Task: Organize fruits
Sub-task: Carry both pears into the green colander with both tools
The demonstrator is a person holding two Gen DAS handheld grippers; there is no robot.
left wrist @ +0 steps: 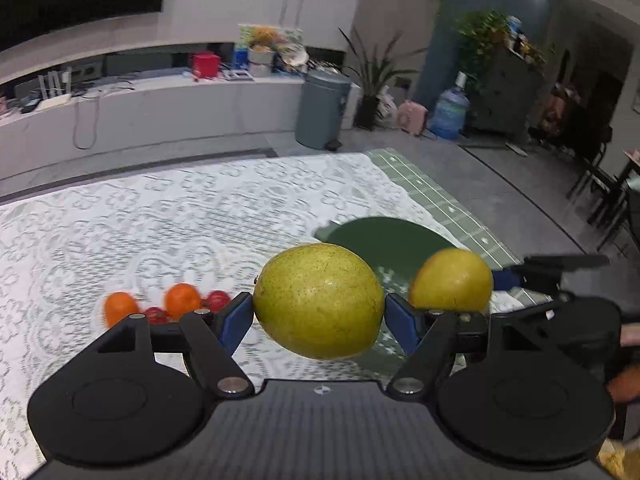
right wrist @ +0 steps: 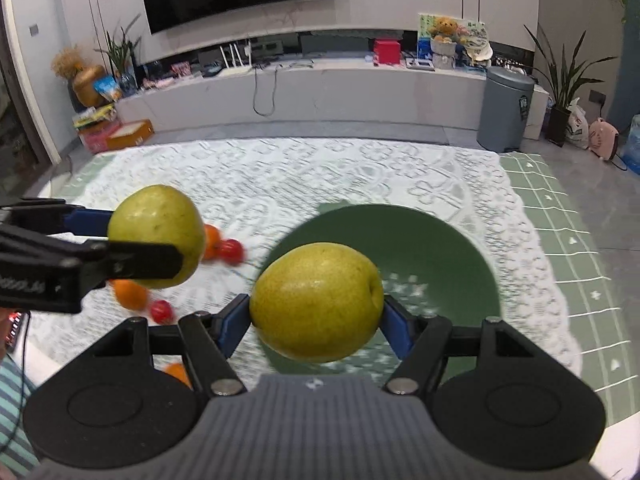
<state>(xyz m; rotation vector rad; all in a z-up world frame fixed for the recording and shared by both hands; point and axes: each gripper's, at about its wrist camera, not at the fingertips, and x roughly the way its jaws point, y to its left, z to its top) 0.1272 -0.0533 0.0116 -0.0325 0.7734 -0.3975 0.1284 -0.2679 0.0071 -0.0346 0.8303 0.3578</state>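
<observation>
The left tool (left wrist: 319, 312) and right tool (right wrist: 316, 318) are each clasping a round yellow-green pear (left wrist: 319, 300) (right wrist: 316, 300), lifted clear of the white lace-covered table (right wrist: 320, 168), apparently heading for the dark green bowl (right wrist: 440, 248).

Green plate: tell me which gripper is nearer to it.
Right. The right gripper holds its pear over the green plate; the left gripper, with its own pear, hangs beside the plate's edge.
</observation>
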